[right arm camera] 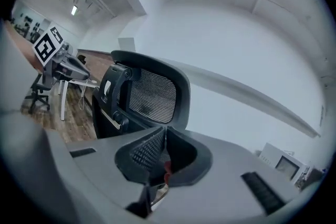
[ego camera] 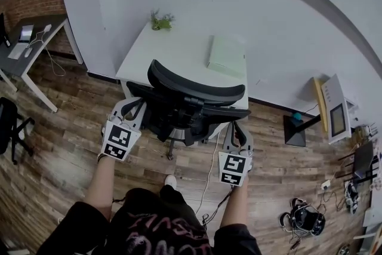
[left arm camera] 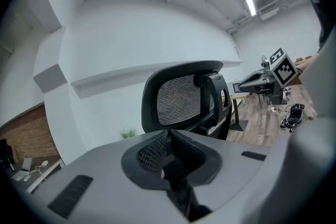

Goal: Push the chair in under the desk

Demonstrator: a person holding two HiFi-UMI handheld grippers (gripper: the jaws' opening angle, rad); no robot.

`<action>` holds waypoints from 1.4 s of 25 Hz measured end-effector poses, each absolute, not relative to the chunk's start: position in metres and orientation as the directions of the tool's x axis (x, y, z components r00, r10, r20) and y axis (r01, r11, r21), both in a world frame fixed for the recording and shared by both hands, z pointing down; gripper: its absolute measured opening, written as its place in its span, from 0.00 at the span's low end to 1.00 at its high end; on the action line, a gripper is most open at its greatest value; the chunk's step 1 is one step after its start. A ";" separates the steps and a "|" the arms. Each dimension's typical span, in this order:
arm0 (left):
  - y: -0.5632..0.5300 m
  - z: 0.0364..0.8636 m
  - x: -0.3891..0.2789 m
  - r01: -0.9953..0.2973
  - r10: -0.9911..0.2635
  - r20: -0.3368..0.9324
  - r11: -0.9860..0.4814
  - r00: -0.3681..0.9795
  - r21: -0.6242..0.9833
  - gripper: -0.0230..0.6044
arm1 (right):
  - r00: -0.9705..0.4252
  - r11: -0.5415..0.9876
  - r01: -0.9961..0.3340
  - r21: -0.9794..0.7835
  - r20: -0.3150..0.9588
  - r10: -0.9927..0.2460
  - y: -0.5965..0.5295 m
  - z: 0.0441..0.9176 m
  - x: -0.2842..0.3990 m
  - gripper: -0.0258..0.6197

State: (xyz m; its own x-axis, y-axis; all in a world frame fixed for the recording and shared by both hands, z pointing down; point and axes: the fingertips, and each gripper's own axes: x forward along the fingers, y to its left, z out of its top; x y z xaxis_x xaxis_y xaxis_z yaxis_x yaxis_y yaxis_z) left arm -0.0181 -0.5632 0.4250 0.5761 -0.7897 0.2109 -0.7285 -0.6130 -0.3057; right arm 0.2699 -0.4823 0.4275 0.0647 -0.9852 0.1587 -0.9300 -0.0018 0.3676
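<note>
Desk (ego camera: 179, 52), white and rectangular, sits upper centre against the wall. The black chair (ego camera: 197, 92) stands just in front of it, mid-frame. A pale green flat box (ego camera: 227, 55) lies closed, contents unseen; a small plant (ego camera: 161, 22) is at the desk's rear edge. Only the gripper views resolve the headrest's mesh weave. My left gripper (ego camera: 137, 106) and right gripper (ego camera: 237, 127) flank the chair back. Both sets of fingers are pressed together, nothing between.
</note>
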 end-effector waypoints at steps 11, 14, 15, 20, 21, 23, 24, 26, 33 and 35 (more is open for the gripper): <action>-0.539 0.406 -0.019 -0.758 -0.788 0.148 -0.615 0.597 -0.219 0.06 | 0.084 -0.046 -0.955 0.293 0.118 -0.989 -0.456 0.416 0.265 0.08; -0.533 0.403 -0.019 -0.759 -0.787 0.137 -0.617 0.601 -0.209 0.06 | 0.085 -0.050 -0.960 0.275 0.117 -0.989 -0.451 0.414 0.264 0.08; -0.532 0.403 -0.019 -0.758 -0.786 0.136 -0.618 0.603 -0.208 0.06 | 0.084 -0.050 -0.962 0.268 0.119 -0.989 -0.449 0.414 0.263 0.08; -0.525 0.399 -0.020 -0.762 -0.787 0.125 -0.616 0.604 -0.198 0.06 | 0.086 -0.051 -0.964 0.262 0.124 -0.989 -0.442 0.413 0.260 0.08; -0.525 0.398 -0.021 -0.764 -0.789 0.123 -0.614 0.602 -0.197 0.06 | 0.086 -0.051 -0.964 0.259 0.124 -0.989 -0.442 0.412 0.260 0.08; -0.524 0.395 -0.022 -0.766 -0.790 0.116 -0.612 0.602 -0.196 0.06 | 0.085 -0.053 -0.967 0.251 0.120 -0.989 -0.441 0.410 0.260 0.08; -0.523 0.394 -0.023 -0.766 -0.790 0.115 -0.612 0.602 -0.197 0.06 | 0.087 -0.055 -0.967 0.248 0.117 -0.989 -0.441 0.409 0.260 0.08; -0.522 0.393 -0.026 -0.767 -0.791 0.115 -0.611 0.601 -0.198 0.06 | 0.090 -0.060 -0.967 0.248 0.111 -0.990 -0.441 0.406 0.259 0.08; -0.517 0.388 -0.029 -0.772 -0.794 0.103 -0.606 0.598 -0.191 0.06 | 0.079 -0.051 -0.969 0.242 0.108 -0.991 -0.436 0.403 0.253 0.08; -0.516 0.387 -0.029 -0.771 -0.792 0.104 -0.609 0.601 -0.186 0.06 | 0.076 -0.050 -0.972 0.230 0.107 -0.991 -0.434 0.403 0.254 0.08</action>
